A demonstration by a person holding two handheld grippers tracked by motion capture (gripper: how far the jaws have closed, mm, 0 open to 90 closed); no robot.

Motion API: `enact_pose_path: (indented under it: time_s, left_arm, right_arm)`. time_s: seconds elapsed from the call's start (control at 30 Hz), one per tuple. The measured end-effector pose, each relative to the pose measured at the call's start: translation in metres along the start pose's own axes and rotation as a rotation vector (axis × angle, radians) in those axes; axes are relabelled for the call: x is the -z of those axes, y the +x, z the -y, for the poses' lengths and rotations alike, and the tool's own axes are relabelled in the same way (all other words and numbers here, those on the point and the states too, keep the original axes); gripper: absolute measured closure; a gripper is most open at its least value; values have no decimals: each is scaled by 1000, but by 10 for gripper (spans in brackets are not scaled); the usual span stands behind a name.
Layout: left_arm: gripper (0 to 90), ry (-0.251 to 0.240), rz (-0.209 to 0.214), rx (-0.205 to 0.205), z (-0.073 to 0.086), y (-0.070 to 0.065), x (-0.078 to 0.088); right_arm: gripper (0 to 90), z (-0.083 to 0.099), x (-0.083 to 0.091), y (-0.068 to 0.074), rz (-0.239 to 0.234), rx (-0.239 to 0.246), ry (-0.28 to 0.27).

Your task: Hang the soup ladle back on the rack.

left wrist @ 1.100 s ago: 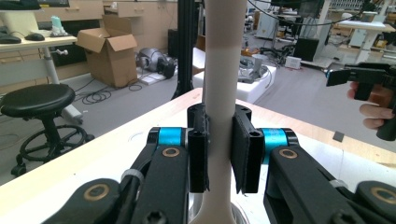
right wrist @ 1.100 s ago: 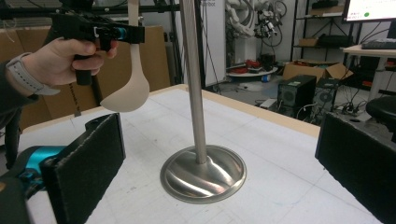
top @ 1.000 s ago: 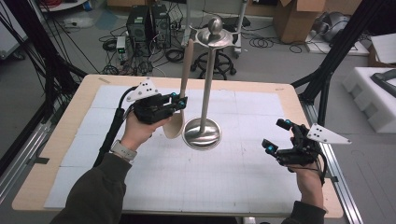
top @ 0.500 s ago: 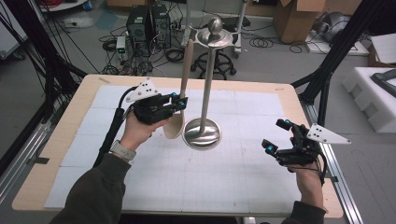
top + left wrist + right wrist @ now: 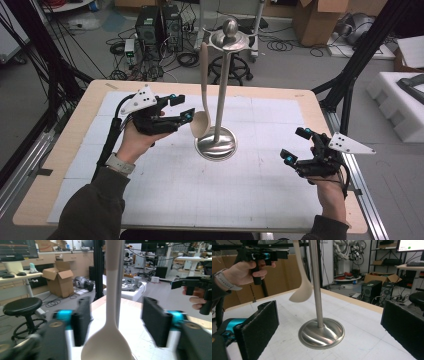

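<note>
A steel stand (image 5: 216,145) with a round base and a tall pole rises from the middle of the table. A beige spoon (image 5: 200,125) hangs from its top, bowl down, close beside the pole. My left gripper (image 5: 182,106) is held just left of the bowl, open, with nothing between its fingers. In the left gripper view the spoon (image 5: 107,345) hangs in front of the wide-apart jaws. My right gripper (image 5: 295,146) is open near the table's right edge, pointing at the stand's base (image 5: 321,332).
A white gridded mat (image 5: 165,200) covers the wooden table. Black frame legs (image 5: 350,80) stand at the table's corners. A stool (image 5: 230,70), computers and cardboard boxes sit on the floor beyond the far edge.
The spoon's bowl has swung right, toward the pole and away from my left gripper. Neither hand has visibly moved.
</note>
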State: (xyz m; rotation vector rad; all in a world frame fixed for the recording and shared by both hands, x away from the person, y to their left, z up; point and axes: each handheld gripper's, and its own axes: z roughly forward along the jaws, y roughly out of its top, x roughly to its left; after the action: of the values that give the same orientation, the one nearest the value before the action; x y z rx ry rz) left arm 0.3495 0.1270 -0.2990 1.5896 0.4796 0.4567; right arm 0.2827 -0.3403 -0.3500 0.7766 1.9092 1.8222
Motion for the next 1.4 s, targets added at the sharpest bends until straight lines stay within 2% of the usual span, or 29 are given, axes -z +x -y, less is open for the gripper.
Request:
enact_pose_path:
  time_s: [0.1, 0.27, 0.43, 0.53, 0.7, 0.83, 0.9, 1.1, 1.23, 1.3, 1.4]
  left_arm:
    - [196, 2, -25, 15, 2, 3, 6]
    - [25, 10, -37, 45, 6, 11, 16]
    - [17, 14, -39, 81, 9, 16, 29]
    - [17, 21, -53, 71, 12, 18, 36]
    - [17, 26, -51, 60, 19, 22, 50]
    - [17, 52, -55, 73, 27, 26, 62]
    - [17, 47, -61, 75, 32, 27, 68]
    - [17, 55, -88, 58, 45, 28, 83]
    - [17, 85, -92, 43, 52, 28, 90]
    - [17, 100, -111, 28, 56, 28, 94]
    - [17, 94, -124, 26, 60, 29, 101]
  right_arm:
    - [5, 0, -2, 0, -4, 2, 8]
    - [5, 1, -4, 0, -6, -1, 15]
    - [5, 1, -6, -1, -8, 2, 14]
    - [5, 2, -8, -2, -12, 1, 24]
    - [5, 2, -10, -2, -14, 1, 36]
    - [5, 2, -9, -1, -14, 2, 36]
    - [5, 2, -9, -1, -14, 3, 35]
    - [5, 2, -9, 0, -15, 6, 36]
    - [5, 3, -10, 0, -16, 5, 39]
    - [5, 3, -9, 0, -15, 4, 40]
    - [5, 2, -7, 1, -6, 3, 31]
